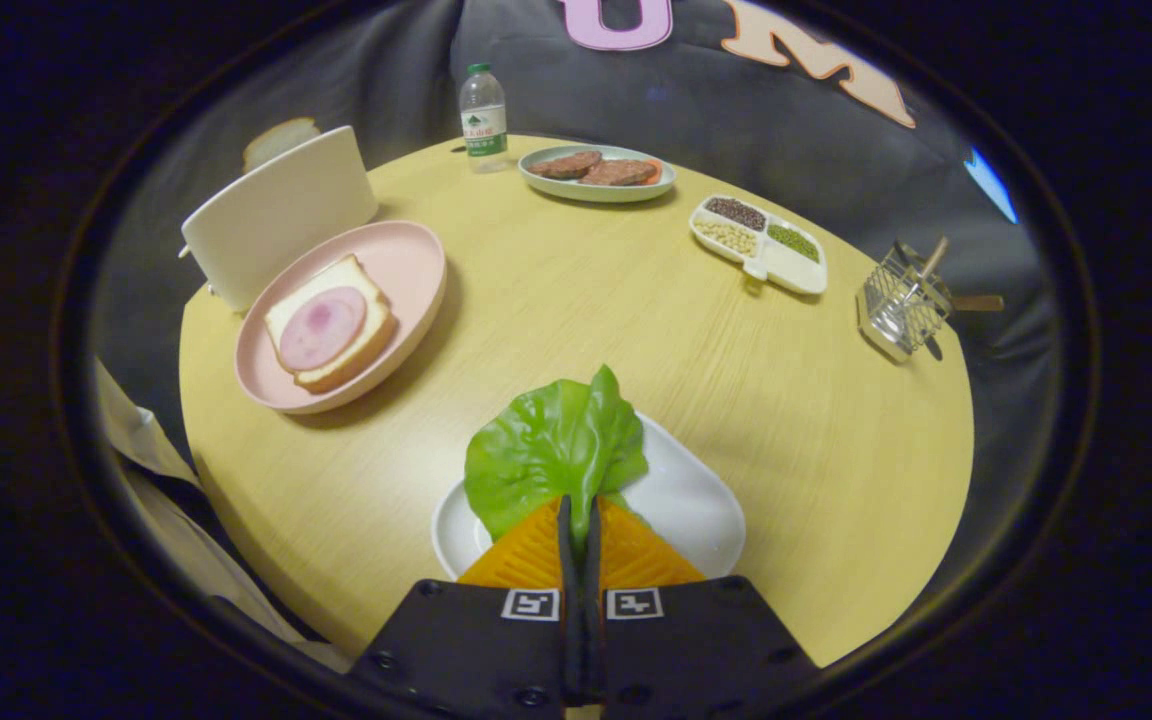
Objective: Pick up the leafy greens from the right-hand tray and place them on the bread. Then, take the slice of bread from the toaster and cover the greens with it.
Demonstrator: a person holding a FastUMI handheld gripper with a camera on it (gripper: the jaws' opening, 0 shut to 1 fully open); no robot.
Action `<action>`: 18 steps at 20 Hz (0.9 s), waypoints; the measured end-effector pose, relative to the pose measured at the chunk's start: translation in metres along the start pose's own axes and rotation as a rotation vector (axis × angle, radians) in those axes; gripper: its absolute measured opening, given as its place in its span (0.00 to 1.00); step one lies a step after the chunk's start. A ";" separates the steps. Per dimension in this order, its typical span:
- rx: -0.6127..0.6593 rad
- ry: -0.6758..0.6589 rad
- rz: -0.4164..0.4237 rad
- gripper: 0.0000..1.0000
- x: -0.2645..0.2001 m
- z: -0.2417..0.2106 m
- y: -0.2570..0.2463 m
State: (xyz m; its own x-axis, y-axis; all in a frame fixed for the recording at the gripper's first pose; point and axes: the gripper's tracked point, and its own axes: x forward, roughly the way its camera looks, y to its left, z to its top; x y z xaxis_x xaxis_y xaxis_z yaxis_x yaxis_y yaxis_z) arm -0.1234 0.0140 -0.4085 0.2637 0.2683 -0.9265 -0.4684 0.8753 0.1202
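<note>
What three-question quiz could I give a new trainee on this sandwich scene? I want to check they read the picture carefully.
1. True or false: the gripper is shut on the lettuce leaf.
2. What lies on the bread slice in the pink plate?
3. Where is the second slice of bread? A) in the white toaster B) on the white tray C) beside the water bottle

Key: 1 true; 2 a round slice of ham; 3 A.
</note>
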 end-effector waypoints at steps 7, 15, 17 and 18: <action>0.032 -0.072 -0.005 0.03 -0.032 0.043 0.022; 0.001 -0.123 0.062 0.03 -0.048 0.095 0.093; 0.000 -0.130 0.082 0.03 -0.045 0.109 0.111; 0.003 -0.131 0.100 0.03 -0.042 0.115 0.122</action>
State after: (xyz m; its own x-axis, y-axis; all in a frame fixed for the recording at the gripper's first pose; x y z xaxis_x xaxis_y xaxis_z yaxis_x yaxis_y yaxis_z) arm -0.0951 0.1560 -0.3140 0.3242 0.4039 -0.8554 -0.4950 0.8430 0.2104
